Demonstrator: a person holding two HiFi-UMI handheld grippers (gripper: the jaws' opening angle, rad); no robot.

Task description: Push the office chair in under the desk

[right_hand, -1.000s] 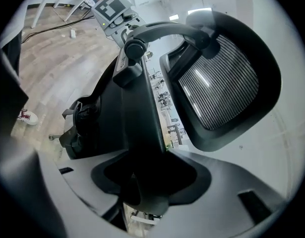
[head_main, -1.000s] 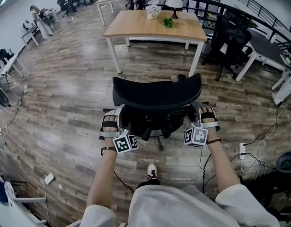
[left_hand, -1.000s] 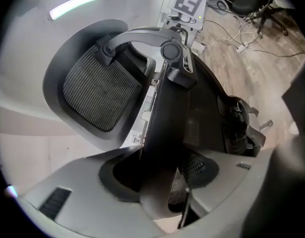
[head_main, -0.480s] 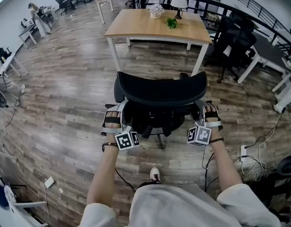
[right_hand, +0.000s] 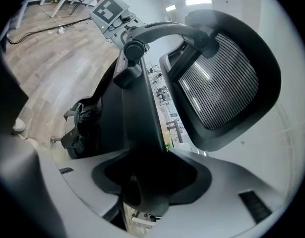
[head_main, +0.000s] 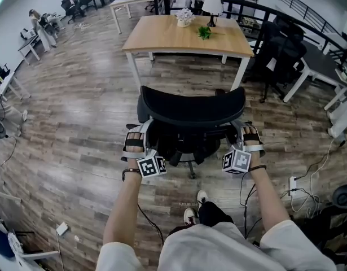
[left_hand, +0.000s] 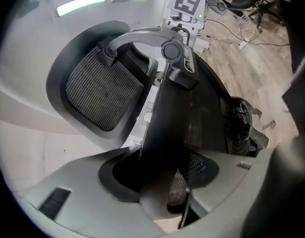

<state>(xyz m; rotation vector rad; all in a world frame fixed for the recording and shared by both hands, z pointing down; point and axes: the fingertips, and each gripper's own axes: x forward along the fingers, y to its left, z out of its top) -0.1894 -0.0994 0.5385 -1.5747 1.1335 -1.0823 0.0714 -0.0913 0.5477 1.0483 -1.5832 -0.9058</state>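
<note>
Both forearms stretched forward, roughly parallel, one to each side of the office chair [head_main: 187, 109]. Left hand [head_main: 133, 145] and right hand [head_main: 251, 140] are strapped onto the tools, marker cubes facing back toward the person.

Left gripper [head_main: 143, 133] is on the left edge of the backrest, right gripper [head_main: 237, 130] on the right edge. Both point ahead toward the desk [head_main: 167, 35].

In the left gripper view the dark backrest edge [left_hand: 167, 133] runs straight down between the jaws, which are clamped on it. The right gripper view shows the same, jaws pinching the backrest edge [right_hand: 142, 133].

Chair stands on the wood floor [head_main: 77, 106] between person and desk, backrest toward the person, near the desk's front edge, not under it. A shoe [head_main: 202, 197] shows behind the chair base.
</note>
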